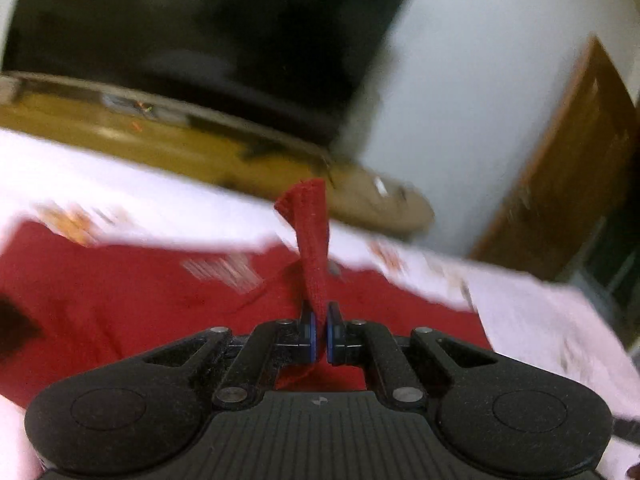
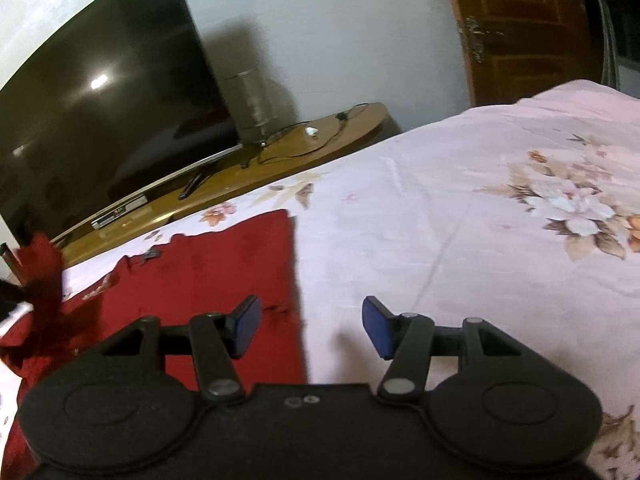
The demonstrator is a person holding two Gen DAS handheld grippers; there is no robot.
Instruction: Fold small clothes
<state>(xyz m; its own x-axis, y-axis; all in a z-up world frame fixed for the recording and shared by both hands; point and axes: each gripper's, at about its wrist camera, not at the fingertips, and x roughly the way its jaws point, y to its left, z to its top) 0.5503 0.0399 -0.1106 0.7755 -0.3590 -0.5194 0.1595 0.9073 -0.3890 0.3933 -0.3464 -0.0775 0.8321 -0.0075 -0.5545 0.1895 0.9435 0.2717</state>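
My left tool (image 1: 320,330) is clenched on a raised corner of the red garment (image 1: 132,304), which lies spread on the flowered bed sheet (image 2: 460,208) below it. My right tool (image 2: 310,326) hangs released, empty, over the garment's right edge.

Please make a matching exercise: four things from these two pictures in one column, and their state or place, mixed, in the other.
1. left tongs
2. right tongs
3. red cloth garment
4. large black television screen

a. stands on the wooden cabinet
b. open, nothing between them
c. shut on a strip of cloth
d. lies on the pink flowered bedsheet

Pairs: 1-c, 2-b, 3-d, 4-a
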